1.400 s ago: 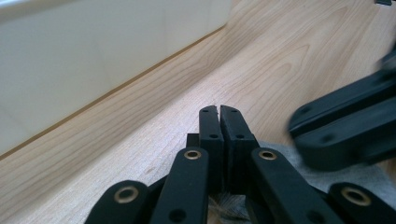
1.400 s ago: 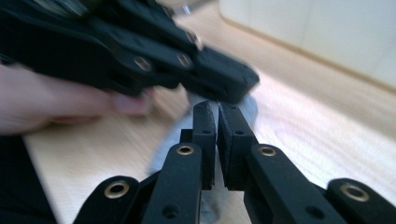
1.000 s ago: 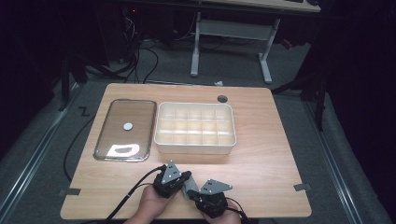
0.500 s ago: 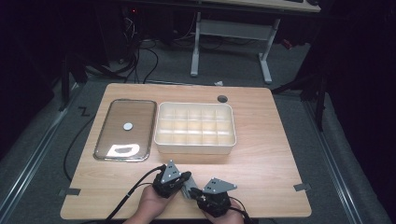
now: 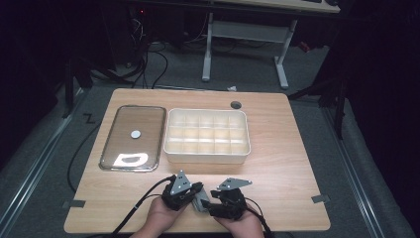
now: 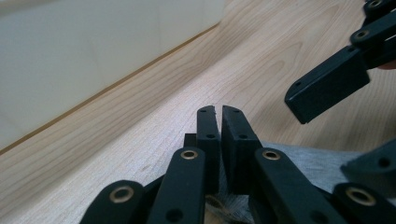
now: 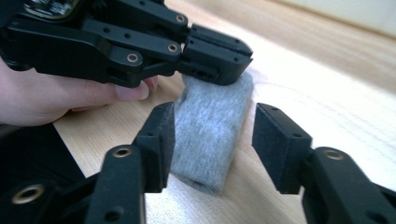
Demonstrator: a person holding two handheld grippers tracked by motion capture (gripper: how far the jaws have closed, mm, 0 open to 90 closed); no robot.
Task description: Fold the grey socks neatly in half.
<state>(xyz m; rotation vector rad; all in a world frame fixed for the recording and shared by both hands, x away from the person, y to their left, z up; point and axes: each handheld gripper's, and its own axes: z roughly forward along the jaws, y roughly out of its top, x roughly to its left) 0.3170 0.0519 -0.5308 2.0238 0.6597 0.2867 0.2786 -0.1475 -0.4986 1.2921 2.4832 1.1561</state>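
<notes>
the left gripper (image 5: 194, 197) has its fingers (image 6: 208, 135) pressed together on the top end of a small grey fabric roll (image 7: 211, 135), seen clamped in the right gripper view. the right gripper (image 7: 212, 140) has its fingers (image 7: 280, 144) spread apart on either side of the roll; the left one looks to touch the cloth, the right one stands clear of it. the roll is a soft, flecked grey knit, folded into a short thick bundle, standing tilted with its lower end on the desk (image 5: 277, 163). it sits near the desk's front edge, between the two hands (image 5: 163, 218).

the desk is pale wood with visible grain. farther back on it stands a cream compartment tray (image 5: 207, 157), divided into many small cells, and just beside that, to the left, lies a flat lid (image 5: 132, 138) with a metal rim and a small round knob. a dark round hole (image 5: 236, 104) sits near the desk's rear edge. around the desk the room is dark, with grey floor (image 5: 307, 74), loose cables (image 5: 148, 59) and the white legs of another desk (image 5: 242, 37) behind.

against the earlier frames, both grippers and the roll hold almost the same spot, and the tray and lid are unmoved.
</notes>
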